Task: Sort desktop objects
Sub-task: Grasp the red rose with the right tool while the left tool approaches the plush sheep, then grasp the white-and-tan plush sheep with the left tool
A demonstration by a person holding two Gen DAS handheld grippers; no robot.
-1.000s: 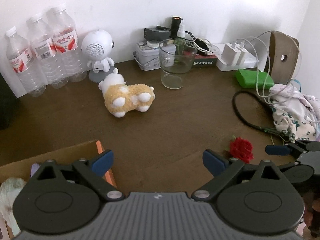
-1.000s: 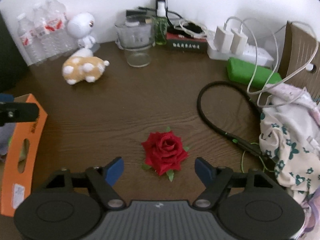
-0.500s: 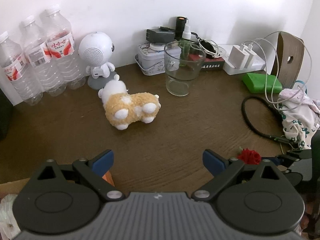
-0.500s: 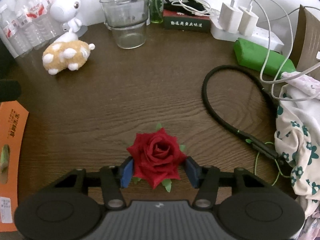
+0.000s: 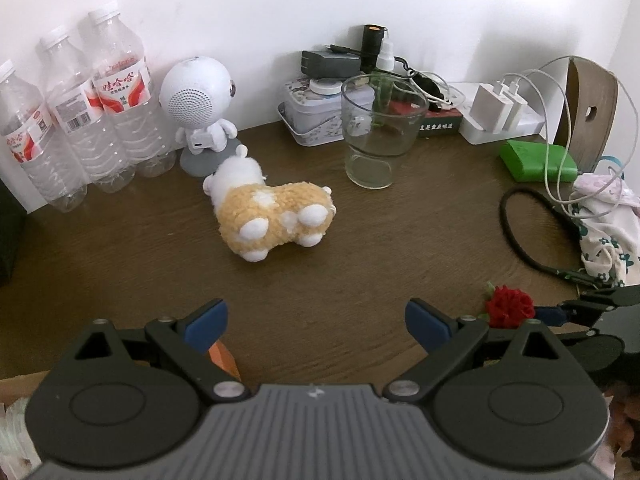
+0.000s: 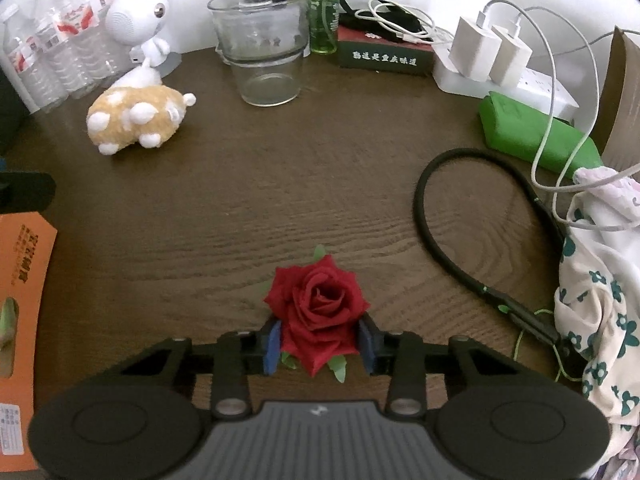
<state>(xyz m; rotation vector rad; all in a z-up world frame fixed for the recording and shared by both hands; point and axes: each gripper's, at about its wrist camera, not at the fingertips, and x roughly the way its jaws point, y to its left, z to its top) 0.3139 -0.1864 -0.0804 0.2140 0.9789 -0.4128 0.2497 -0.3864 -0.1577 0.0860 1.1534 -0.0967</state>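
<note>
A red fabric rose point(image 6: 318, 304) lies on the brown wooden desk point(image 6: 280, 184), near its front. My right gripper point(image 6: 319, 346) has its jaws closing around it, and both blue pads point(image 6: 272, 344) press on the petals from either side. In the left wrist view the same rose point(image 5: 510, 306) shows at the right with a right finger point(image 5: 548, 313) beside it. My left gripper point(image 5: 316, 322) stands open over bare wood with nothing between its fingers. A yellow and white plush toy point(image 5: 272, 212) lies on its side further back.
An orange cardboard box point(image 6: 20, 280) sits at the left edge. Water bottles point(image 5: 80, 120), a white robot speaker point(image 5: 198, 104), a glass cup point(image 5: 378, 132) and chargers point(image 6: 492, 56) line the back wall. A black cable loop point(image 6: 440, 216), green pouch point(image 6: 528, 136) and floral cloth point(image 6: 600, 300) crowd the right.
My right gripper came forward and down over the rose, and its wide jaws narrowed onto the petals. My left gripper drifted toward the plush toy and stayed open.
</note>
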